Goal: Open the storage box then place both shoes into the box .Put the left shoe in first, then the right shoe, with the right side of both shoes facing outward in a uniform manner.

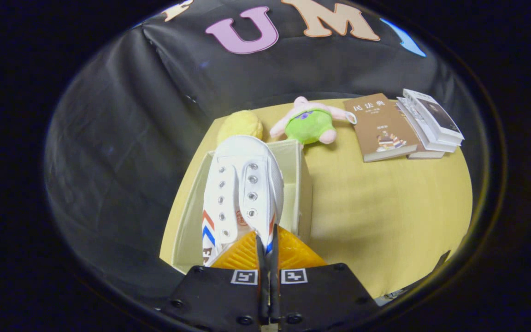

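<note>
A white lace-less canvas shoe (242,189) with red and blue stripes on its side hangs toe-away over the open cream storage box (303,184). My gripper (268,249) is shut on the shoe's heel-side collar, with the two fingers pressed nearly together on the thin edge. The shoe covers most of the box's opening, so the inside of the box is largely hidden. The box stands at the left edge of the yellow table (385,207).
Beyond the box lie a yellow plush ball (240,125) and a pink-and-green plush toy (309,123). A brown book (378,127) and a stack of white books (431,122) rest at the table's far right. The black cloth wall hangs behind and to the left.
</note>
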Tool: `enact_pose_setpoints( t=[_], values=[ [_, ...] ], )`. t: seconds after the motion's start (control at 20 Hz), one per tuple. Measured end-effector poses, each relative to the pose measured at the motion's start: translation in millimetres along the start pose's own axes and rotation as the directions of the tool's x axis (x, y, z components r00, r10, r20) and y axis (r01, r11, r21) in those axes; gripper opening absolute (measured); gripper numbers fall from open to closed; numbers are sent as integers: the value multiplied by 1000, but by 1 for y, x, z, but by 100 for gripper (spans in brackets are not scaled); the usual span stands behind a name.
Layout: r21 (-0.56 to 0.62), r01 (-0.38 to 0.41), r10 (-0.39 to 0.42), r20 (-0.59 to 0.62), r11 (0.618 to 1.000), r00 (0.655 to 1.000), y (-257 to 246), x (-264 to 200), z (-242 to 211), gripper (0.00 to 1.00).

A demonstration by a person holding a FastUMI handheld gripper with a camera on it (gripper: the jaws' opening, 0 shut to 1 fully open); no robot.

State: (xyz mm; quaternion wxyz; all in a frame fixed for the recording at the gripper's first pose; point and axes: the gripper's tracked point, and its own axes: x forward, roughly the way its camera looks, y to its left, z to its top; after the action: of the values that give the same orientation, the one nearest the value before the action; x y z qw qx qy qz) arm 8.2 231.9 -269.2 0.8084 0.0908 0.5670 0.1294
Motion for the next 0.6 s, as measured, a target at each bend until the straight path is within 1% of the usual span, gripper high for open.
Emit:
enact_pose_setpoints(
  t=[0.2,0.25,0.3,0.35,0.45,0.55,0.6],
  values=[
    [5,63,-63,0,998,998,-10,20,-3,5],
    [11,59,-59,4,998,998,-7,21,-2,5],
    [19,36,-36,11,999,999,1,22,0,5],
    [18,32,-33,32,999,999,4,22,4,14],
    [-10,61,-60,78,998,995,1,16,15,33],
    [-18,33,-31,114,999,993,9,9,23,52],
    [-34,33,-28,141,999,990,10,3,30,62]
  ],
)
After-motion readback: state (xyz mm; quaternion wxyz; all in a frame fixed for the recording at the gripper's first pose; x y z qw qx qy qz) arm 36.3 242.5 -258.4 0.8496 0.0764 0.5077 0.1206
